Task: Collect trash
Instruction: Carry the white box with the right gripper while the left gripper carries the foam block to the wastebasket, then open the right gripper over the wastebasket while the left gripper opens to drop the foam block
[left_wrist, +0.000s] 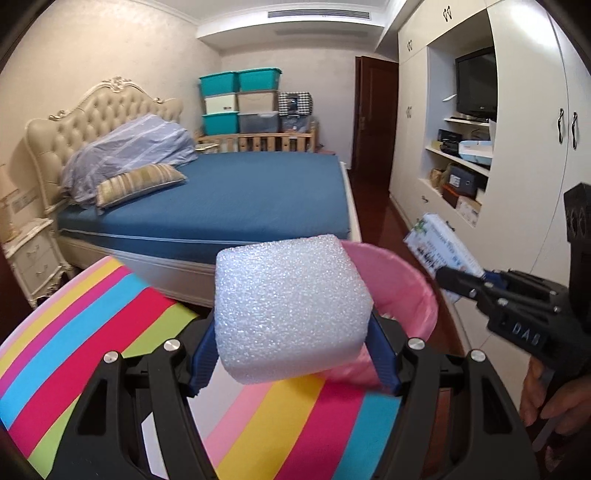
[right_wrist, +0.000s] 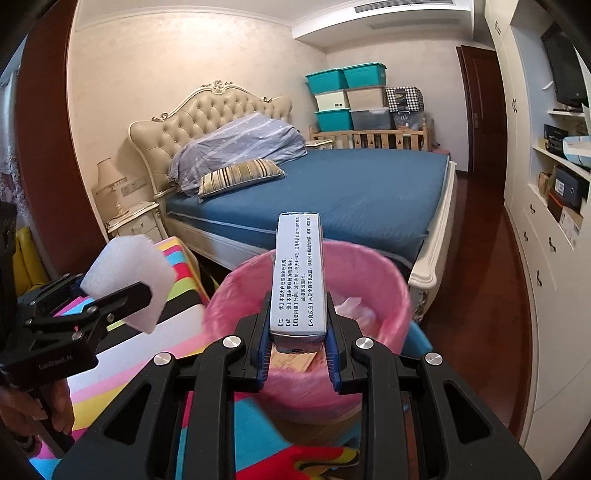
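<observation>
pink-lined bin (right_wrist: 310, 295) sits just ahead, and i'm mid-carry with my left gripper (left_wrist: 291, 354) clamped on a foam block (left_wrist: 291, 310) and my right gripper (right_wrist: 297, 343) clamped on a box (right_wrist: 298, 273), which seems to be over the rim, so next i open both above it.

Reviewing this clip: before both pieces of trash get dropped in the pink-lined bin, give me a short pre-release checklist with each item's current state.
1. Left gripper shut on foam block: ok.
2. Right gripper shut on small printed box: ok.
3. Pink-lined bin open: ok.
4. Box in front of the bin opening in the right wrist view: ok.
5. Foam block directly above the bin: cannot tell.
6. Room left in the bin: ok; some trash already inside.
</observation>
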